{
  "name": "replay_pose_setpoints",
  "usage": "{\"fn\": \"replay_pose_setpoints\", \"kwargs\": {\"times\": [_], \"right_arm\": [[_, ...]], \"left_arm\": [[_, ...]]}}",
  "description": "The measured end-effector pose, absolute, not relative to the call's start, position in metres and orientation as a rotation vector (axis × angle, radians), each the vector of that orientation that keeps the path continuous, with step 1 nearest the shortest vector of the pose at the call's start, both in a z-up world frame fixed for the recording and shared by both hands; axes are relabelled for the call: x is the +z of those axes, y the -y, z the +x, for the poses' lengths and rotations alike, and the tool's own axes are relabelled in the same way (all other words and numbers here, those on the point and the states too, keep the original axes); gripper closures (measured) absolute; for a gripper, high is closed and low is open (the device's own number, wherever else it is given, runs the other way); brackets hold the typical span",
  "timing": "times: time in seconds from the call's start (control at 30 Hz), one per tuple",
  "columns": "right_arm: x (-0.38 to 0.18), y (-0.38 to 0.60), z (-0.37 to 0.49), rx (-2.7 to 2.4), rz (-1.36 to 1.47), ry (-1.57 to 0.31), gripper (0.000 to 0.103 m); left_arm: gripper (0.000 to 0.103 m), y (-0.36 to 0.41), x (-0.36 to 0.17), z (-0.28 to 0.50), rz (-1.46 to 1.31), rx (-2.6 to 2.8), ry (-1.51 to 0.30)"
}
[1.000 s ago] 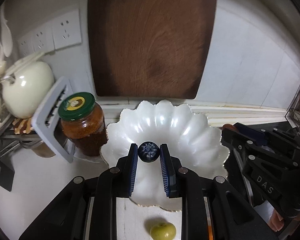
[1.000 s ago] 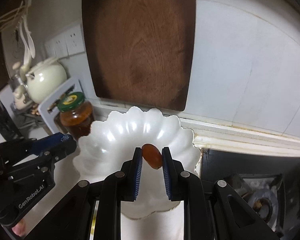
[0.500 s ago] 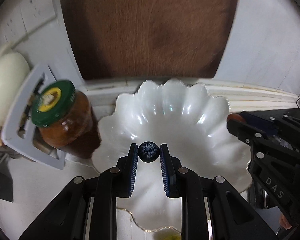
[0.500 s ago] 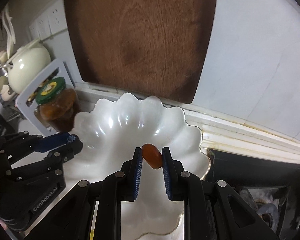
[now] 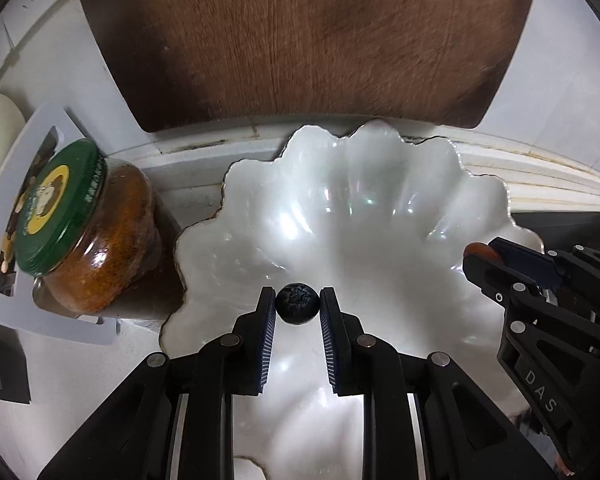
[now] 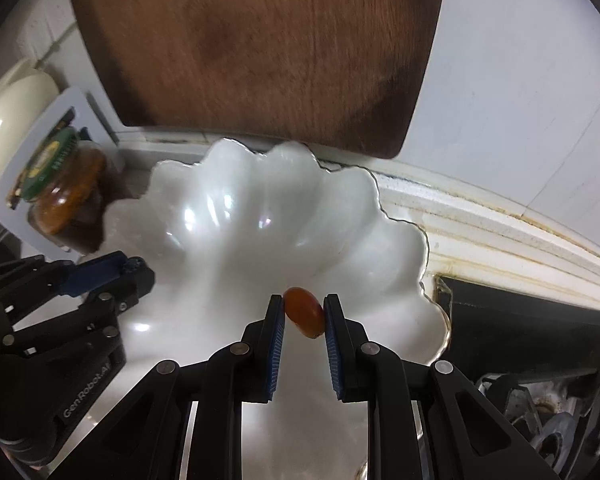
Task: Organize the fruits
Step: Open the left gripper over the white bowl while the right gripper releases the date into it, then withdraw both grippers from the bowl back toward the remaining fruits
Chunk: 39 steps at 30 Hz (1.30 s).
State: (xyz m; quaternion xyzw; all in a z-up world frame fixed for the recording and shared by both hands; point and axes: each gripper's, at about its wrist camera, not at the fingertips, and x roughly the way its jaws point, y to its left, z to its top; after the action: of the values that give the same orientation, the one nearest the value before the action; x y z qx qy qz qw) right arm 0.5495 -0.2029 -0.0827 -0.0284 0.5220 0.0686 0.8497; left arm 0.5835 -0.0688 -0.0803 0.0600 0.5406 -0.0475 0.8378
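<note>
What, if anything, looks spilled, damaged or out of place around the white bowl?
Nothing is spilled or broken. The bowl sits upright and holds no fruit yet. The left gripper holds a blueberry and the right gripper an orange-red fruit over it. The jar stays capped. Only the ledge behind shows brownish grime.

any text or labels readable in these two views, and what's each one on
"DAS": on the right gripper body, seen from the left wrist view.
"GenRobot.AI": on the left gripper body, seen from the right wrist view.
Green jar lid: printing around its rim and yellow centre, too blurred to read.
Black card at far left: a small label, too small to read.
</note>
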Motion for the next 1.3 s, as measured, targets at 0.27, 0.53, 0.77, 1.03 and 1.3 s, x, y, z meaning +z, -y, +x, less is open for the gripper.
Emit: {"fn": "replay_pose_setpoints", "kwargs": {"times": [0.27,0.53,0.77,1.03,1.3], "right_arm": [[-0.096,0.209,0.558,0.122,-0.051,-1.14,0.08],[-0.094,0.205,0.553,0.115,-0.085,-1.128,0.064],[-0.07,0.208,0.531,0.111,-0.067,-1.067,0.064],[-0.04,0.207,0.503,0.123,-0.051,-1.011,0.064],[-0.016,0.208,0.462,0.128,-0.036,-0.942,0.064]], "left_arm": [[0.079,0.075,-0.089,0.595,0.152,-0.091,-1.17],[0.055,0.072,-0.087,0.586,0.18,-0.076,-1.159],[0.049,0.066,-0.059,0.562,0.173,-0.068,-1.072],[0.042,0.064,-0.025,0.529,0.178,-0.053,-0.972],[0.034,0.05,-0.005,0.488,0.135,-0.085,-0.927]]}}
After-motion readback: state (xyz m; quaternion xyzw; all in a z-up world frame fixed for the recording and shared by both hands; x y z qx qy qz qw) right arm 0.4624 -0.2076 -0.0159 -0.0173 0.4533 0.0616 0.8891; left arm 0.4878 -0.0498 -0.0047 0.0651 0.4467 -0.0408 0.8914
